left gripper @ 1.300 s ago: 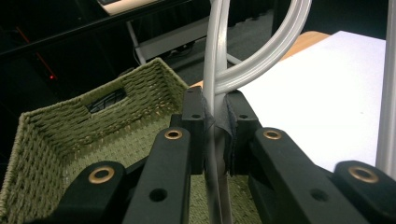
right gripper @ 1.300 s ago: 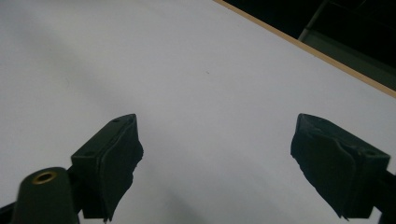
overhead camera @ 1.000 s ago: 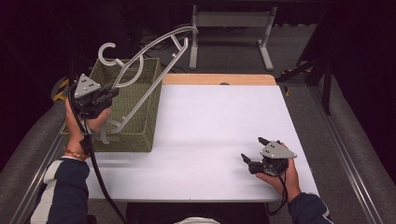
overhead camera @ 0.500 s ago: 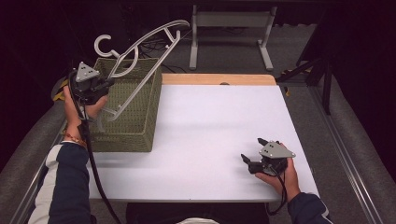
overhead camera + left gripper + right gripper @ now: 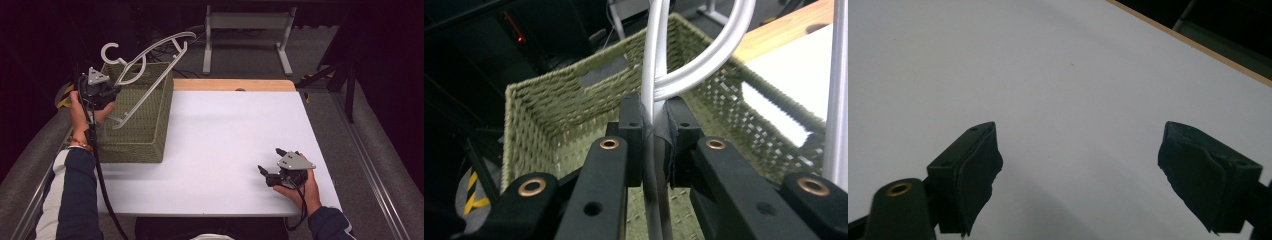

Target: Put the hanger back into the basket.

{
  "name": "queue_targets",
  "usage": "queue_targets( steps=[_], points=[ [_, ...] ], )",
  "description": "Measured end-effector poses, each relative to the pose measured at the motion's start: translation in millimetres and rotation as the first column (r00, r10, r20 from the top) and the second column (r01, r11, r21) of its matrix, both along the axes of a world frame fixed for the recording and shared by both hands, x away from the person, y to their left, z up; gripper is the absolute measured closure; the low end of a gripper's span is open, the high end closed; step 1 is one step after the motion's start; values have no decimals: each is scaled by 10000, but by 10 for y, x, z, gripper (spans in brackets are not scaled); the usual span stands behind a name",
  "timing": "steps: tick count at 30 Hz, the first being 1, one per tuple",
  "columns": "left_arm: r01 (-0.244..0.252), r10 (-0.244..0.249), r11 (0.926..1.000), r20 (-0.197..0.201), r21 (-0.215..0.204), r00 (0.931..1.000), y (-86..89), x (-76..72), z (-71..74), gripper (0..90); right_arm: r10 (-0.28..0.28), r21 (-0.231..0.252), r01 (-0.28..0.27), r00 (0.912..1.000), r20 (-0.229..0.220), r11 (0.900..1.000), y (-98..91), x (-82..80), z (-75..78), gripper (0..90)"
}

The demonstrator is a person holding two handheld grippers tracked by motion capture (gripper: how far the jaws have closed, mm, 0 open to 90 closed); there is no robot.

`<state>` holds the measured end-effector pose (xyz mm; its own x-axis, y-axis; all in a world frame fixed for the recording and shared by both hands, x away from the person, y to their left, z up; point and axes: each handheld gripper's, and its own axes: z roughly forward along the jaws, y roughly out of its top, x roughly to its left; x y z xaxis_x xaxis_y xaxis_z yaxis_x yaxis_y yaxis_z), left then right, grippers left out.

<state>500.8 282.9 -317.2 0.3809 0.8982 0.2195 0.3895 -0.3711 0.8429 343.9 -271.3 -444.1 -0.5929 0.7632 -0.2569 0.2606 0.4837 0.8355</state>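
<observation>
Hanger (image 5: 150, 65) clamped in my left gripper (image 5: 102, 95), raised above the basket (image 5: 145, 125) at the table's (image 5: 225, 145) left edge.
My left jaws pinch its thin white bar, the hook up and away from me. My right gripper (image 5: 267, 172) rests near the table's front right corner, jaws spread wide and empty; bare white tabletop stretches between it and the basket.

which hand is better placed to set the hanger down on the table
Left. The left gripper is already shut on the white hanger, holding it above the green woven basket. The right gripper is open and rests low at the table's near right, far from the hanger.
</observation>
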Motion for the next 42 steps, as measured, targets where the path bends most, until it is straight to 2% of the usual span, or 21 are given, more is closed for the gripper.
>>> queue_targets(
  steps=[5, 9, 16, 20, 21, 26, 28, 29, 32, 33, 36, 38, 42],
  points=[
    [-266, 282, 9987, -361, 445, 9990, 53, 39, -99, 812, 8, -41, -8, 10000, -24, 10000, 6, -1, -3, 172],
    [-420, 438, 9983, -454, 405, 9980, 86, 61, -157, 812, 3, -66, -3, 10000, -45, 10000, 10, 1, -9, 173],
    [-535, 580, 9963, -674, 677, 9960, 115, 73, -189, 811, -6, -85, 5, 10000, -65, 10000, 12, 3, -11, 177],
    [-601, 647, 9959, -676, 683, 9956, 134, 69, -212, 810, -6, -87, 5, 10000, -84, 10000, 11, 5, -12, 179],
    [-606, 656, 9962, -811, 625, 9945, 153, 62, -235, 810, 14, -114, -16, 10000, -98, 9999, 13, 3, -11, 180],
    [-631, 682, 9963, -878, 590, 9938, 176, 47, -267, 803, 65, -136, -66, 9999, -110, 9999, 20, 5, -14, 185],
    [-855, 904, 9945, -854, 599, 9922, 182, 44, -267, 789, 91, -168, -94, 9999, -131, 9998, 25, 3, -15, 187],
    [-794, 840, 9954, -891, 535, 9925, 192, 43, -267, 787, 108, -180, -111, 9998, -145, 9998, 29, 1, -16, 188],
    [-857, 926, 9938, -1000, 710, 9907, 198, 46, -273, 755, 153, -199, -156, 9998, -154, 9997, 37, 1, -19, 191],
    [-844, 908, 9943, -1019, 655, 9906, 199, 45, -277, 752, 159, -222, -163, 9998, -150, 9996, 38, 1, -20, 191],
    [-828, 872, 9951, -870, 535, 9924, 215, 36, -257, 750, 182, -248, -186, 9997, -155, 9995, 40, 1, -21, 192],
    [-871, 915, 9947, -839, 540, 9923, 202, 30, -247, 706, 191, -235, -195, 9997, -159, 9995, 38, 1, -21, 192],
    [-694, 724, 9967, -738, 420, 9946, 162, 8, -237, 722, 220, -264, -224, 9996, -171, 9994, 38, 0, -20, 192]
  ],
)
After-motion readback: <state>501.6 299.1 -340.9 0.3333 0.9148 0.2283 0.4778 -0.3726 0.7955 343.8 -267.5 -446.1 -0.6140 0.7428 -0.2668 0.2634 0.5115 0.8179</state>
